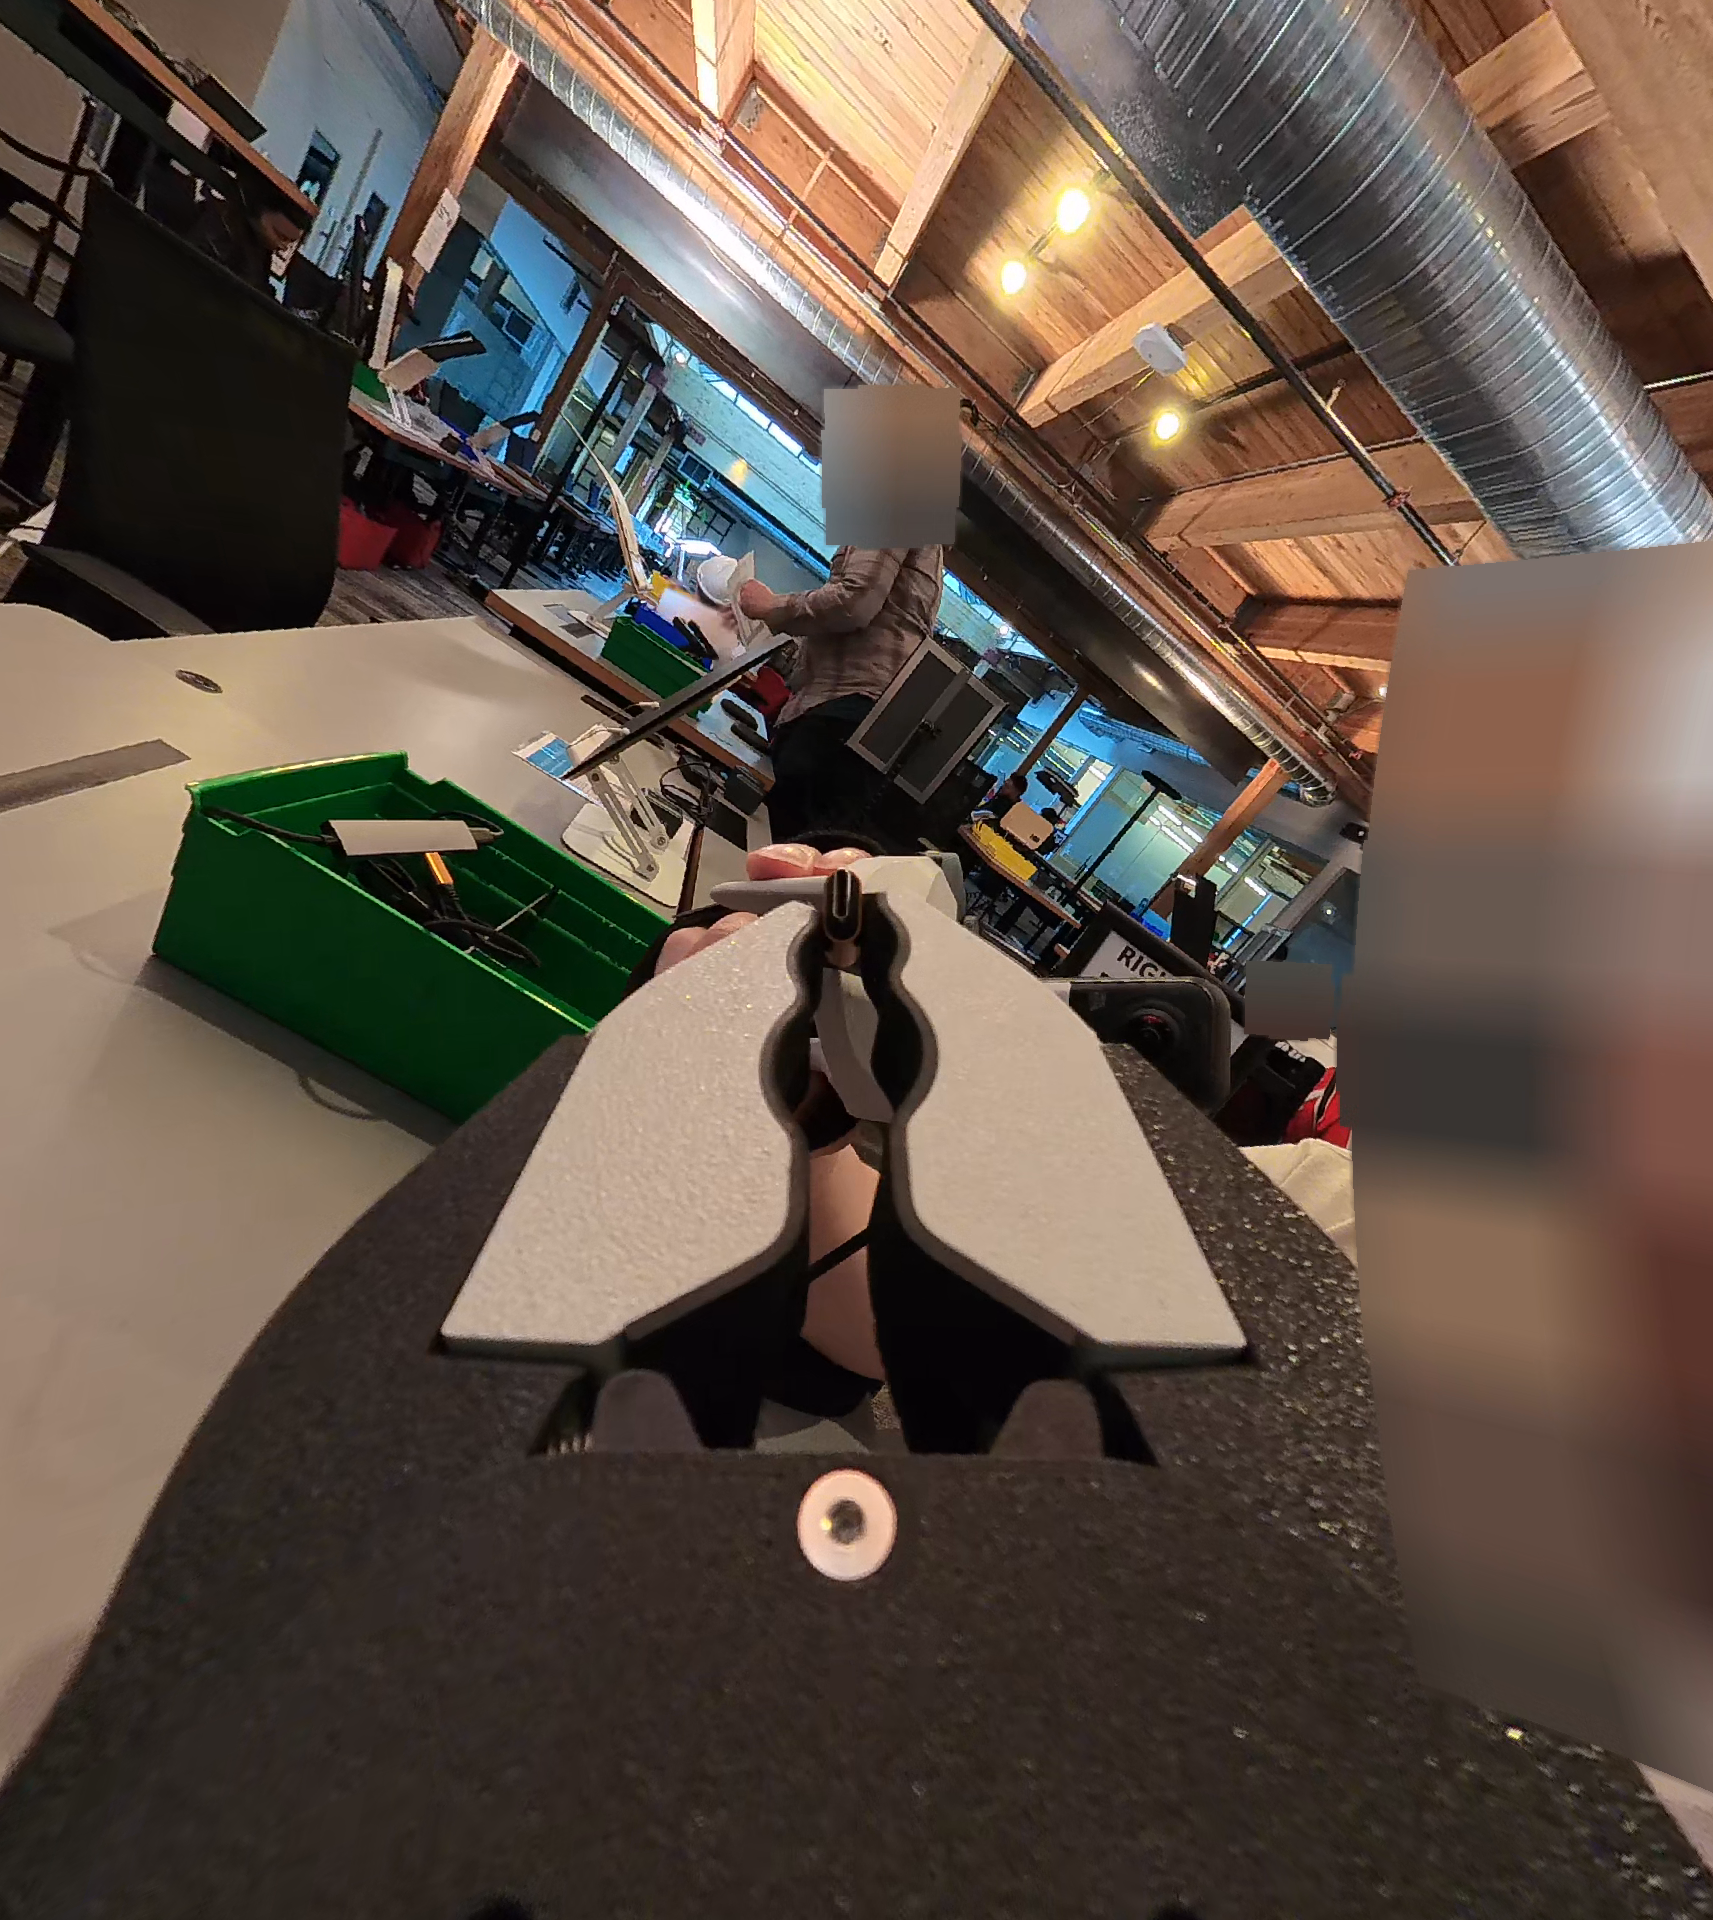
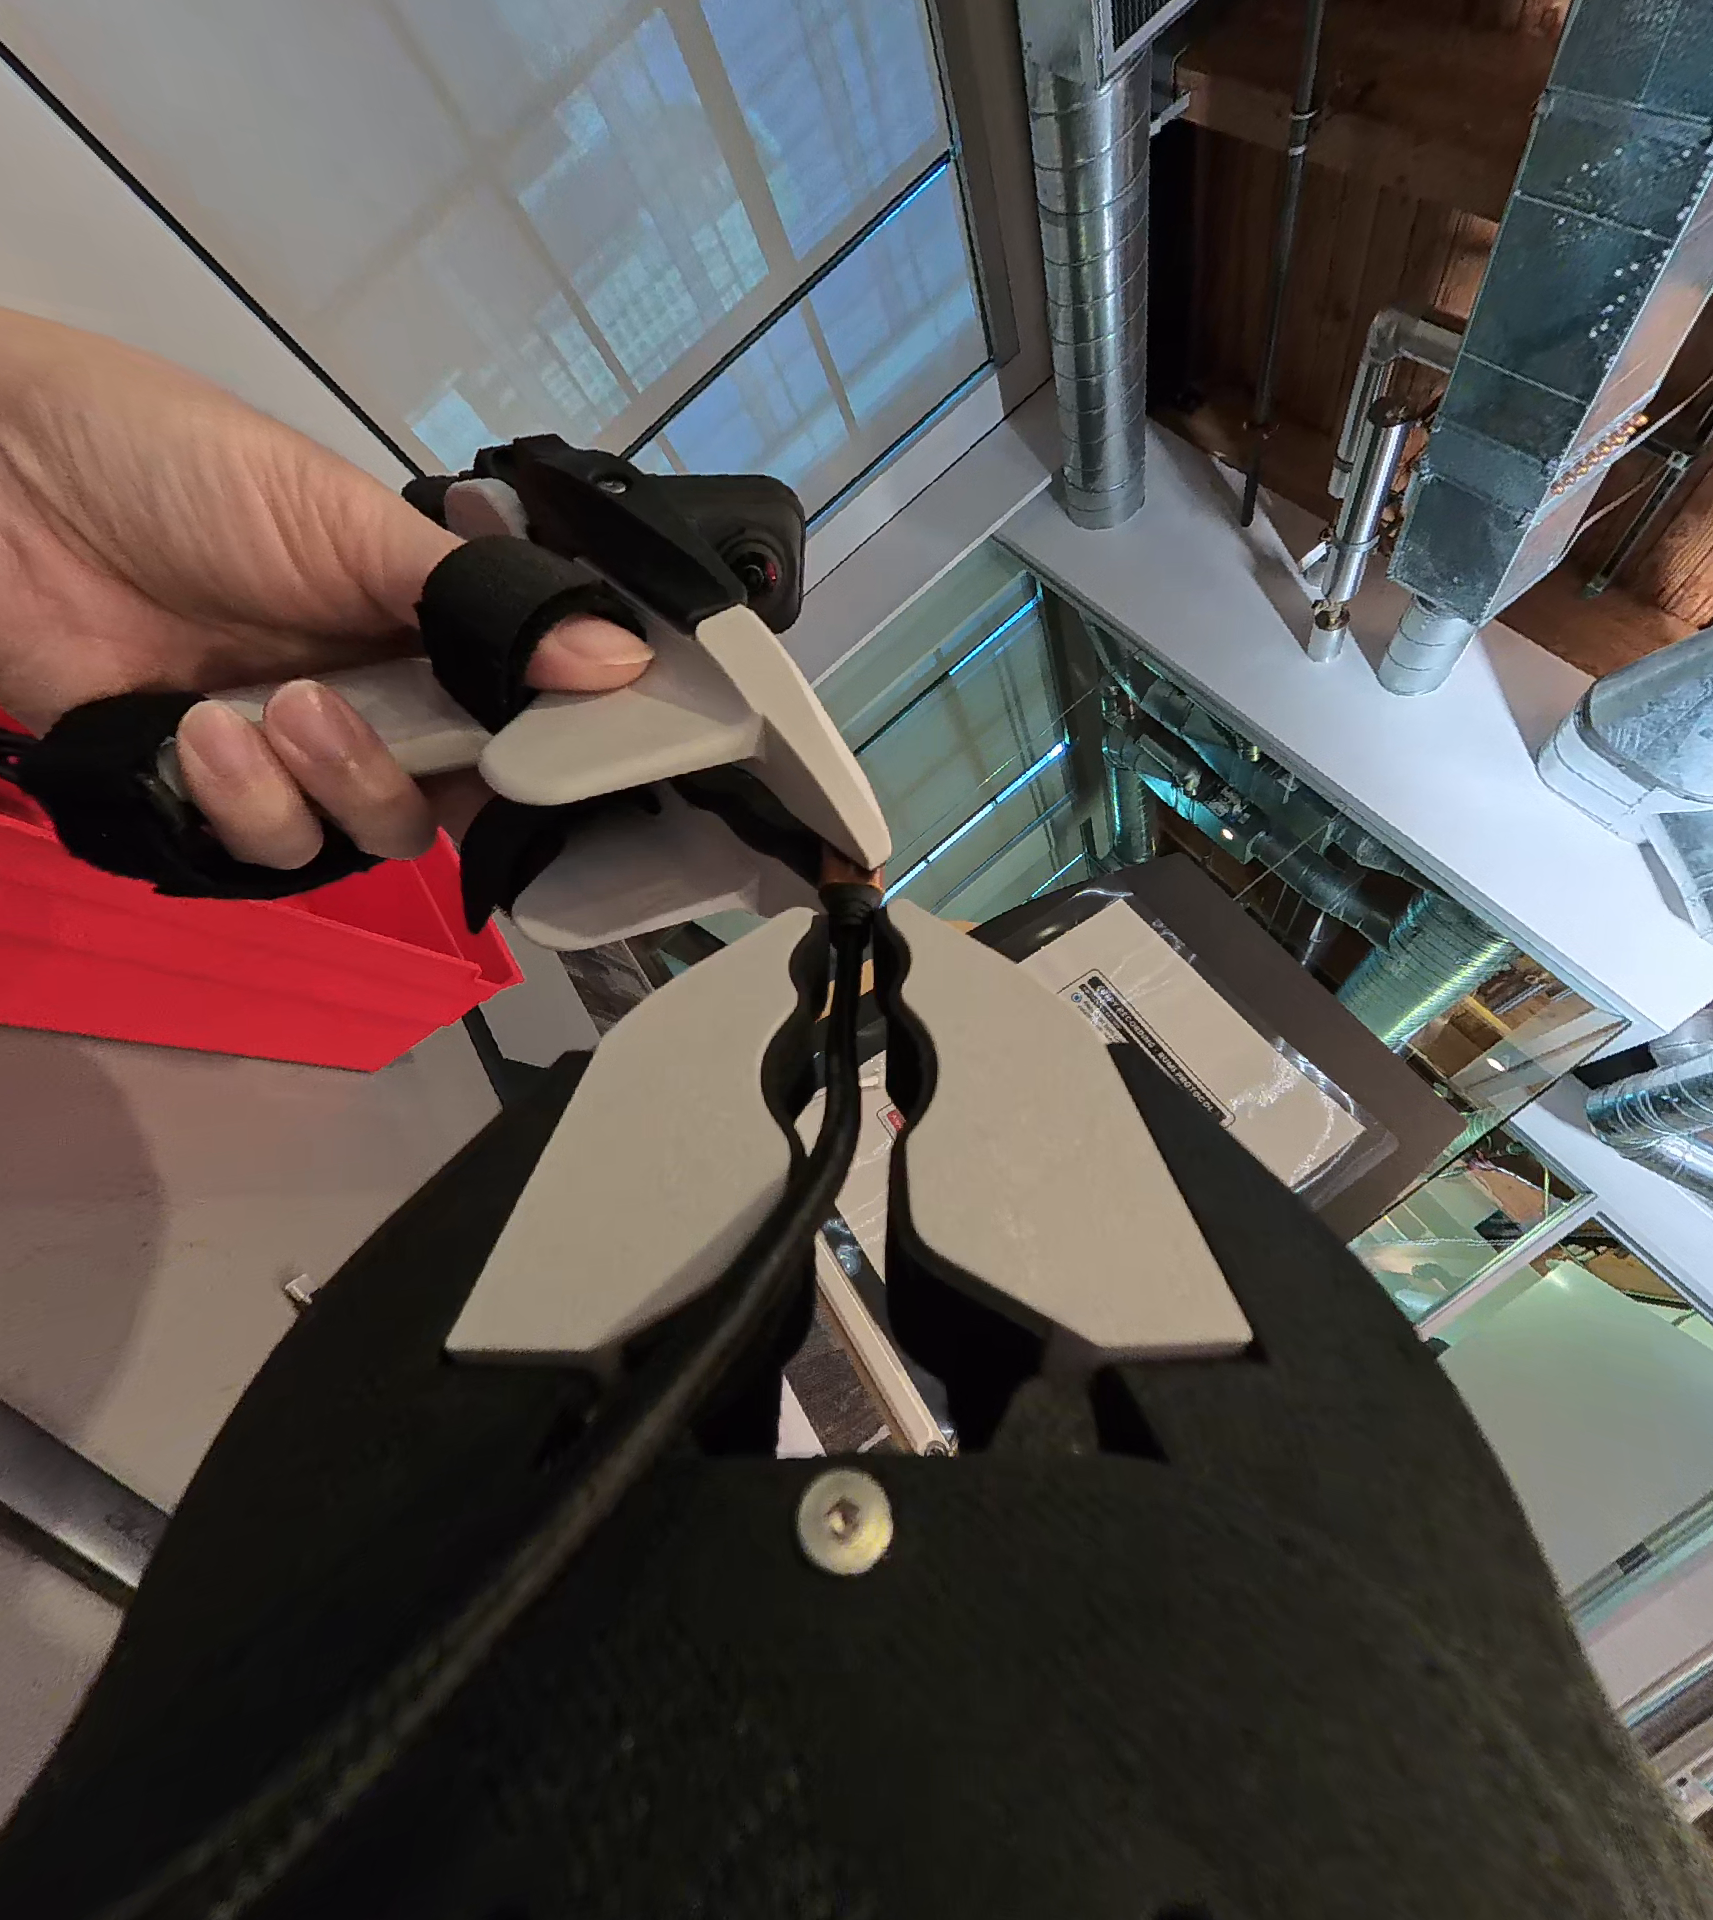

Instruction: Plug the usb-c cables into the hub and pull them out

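Overhead in both views run timber beams and spiral metal ducts [image 1: 1403,270], with tall windows [image 2: 623,260] at the upper left of the right wrist view — a wide workshop room. Below, a pale grey counter [image 1: 52,1091] fills the left of the left wrist view; a printed notice sheet [image 2: 1195,1060] lies right of centre in the right wrist view, too angled to read. On the counter's centre left sits a green bin [image 1: 364,956] holding dark cables and a small pale hub [image 1: 405,834]. A red bin [image 2: 156,935] stands at the left edge of the right wrist view. At centre, the left gripper [image 1: 844,925] is nearly closed, pinching a copper-collared usb-c plug [image 1: 841,914]. The right gripper [image 2: 847,920] is narrowed on the black cable [image 2: 831,1122] just behind that plug — both held tip to tip.
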`<state>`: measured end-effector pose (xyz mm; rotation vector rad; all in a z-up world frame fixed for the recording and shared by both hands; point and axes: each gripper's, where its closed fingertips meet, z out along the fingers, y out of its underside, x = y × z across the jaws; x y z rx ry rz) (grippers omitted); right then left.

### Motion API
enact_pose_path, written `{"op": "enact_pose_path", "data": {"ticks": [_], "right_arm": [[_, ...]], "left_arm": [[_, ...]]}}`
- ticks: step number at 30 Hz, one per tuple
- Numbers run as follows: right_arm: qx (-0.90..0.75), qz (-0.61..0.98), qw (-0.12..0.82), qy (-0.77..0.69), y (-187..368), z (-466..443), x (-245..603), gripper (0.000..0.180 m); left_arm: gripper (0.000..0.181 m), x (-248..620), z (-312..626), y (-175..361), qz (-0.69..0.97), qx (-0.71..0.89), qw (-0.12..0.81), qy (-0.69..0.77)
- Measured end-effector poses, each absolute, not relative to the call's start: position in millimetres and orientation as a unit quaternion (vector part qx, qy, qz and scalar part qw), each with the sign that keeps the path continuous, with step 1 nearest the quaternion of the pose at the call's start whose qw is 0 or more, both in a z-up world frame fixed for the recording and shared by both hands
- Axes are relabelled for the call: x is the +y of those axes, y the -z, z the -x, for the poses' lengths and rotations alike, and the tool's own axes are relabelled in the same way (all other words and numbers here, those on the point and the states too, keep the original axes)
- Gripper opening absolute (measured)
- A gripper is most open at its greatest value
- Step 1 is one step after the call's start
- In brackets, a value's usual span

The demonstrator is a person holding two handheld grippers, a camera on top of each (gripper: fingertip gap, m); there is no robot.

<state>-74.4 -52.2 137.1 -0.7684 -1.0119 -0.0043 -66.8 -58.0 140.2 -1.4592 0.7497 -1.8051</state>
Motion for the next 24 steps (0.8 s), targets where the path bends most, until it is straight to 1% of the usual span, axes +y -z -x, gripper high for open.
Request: {"op": "enact_pose_path", "data": {"ticks": [24], "right_arm": [[-0.465, 0.368, 0.805, -0.022, -138.8, 73.6, -51.9, 0.008]], "left_arm": [[0.006, -58.3, 66.2, -141.6, 0.562, 0.290, 0.349, 0.692]]}}
